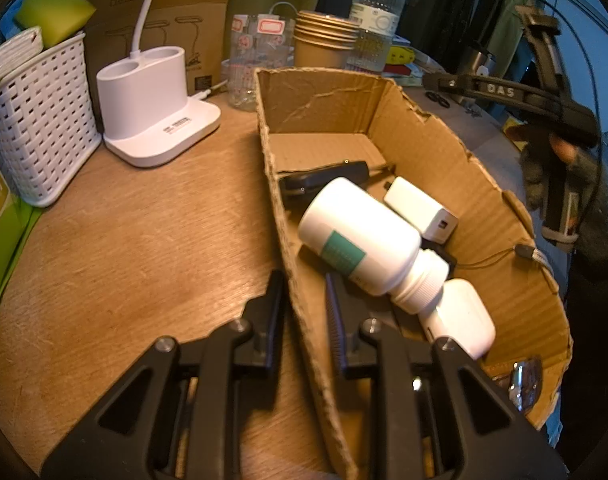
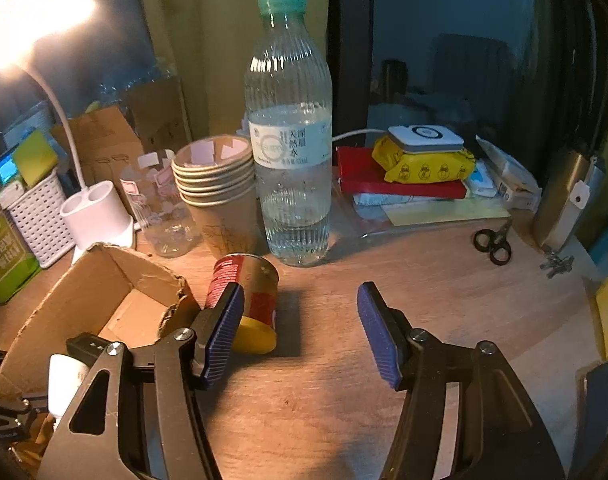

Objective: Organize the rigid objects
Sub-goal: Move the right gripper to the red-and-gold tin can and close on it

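A torn cardboard box [image 1: 444,152] lies on the wooden table. In it are a white pill bottle [image 1: 364,236], a white charger [image 1: 422,208], a white earbud case [image 1: 464,316] and a black device [image 1: 324,178]. My left gripper [image 1: 304,308] is shut on the box's near left wall, one finger on each side of it. My right gripper [image 2: 300,320] is open and empty above the table. A red can with a yellow end [image 2: 252,296] lies on its side just behind its left finger [image 2: 224,332], beside the box [image 2: 104,280].
A water bottle [image 2: 290,140], stacked paper cups [image 2: 220,184], a glass jar [image 2: 160,208], a white lamp base [image 1: 152,108] and a white basket [image 1: 40,120] stand at the back. Scissors [image 2: 492,244], keys [image 2: 556,262] and stacked packets [image 2: 416,168] lie to the right.
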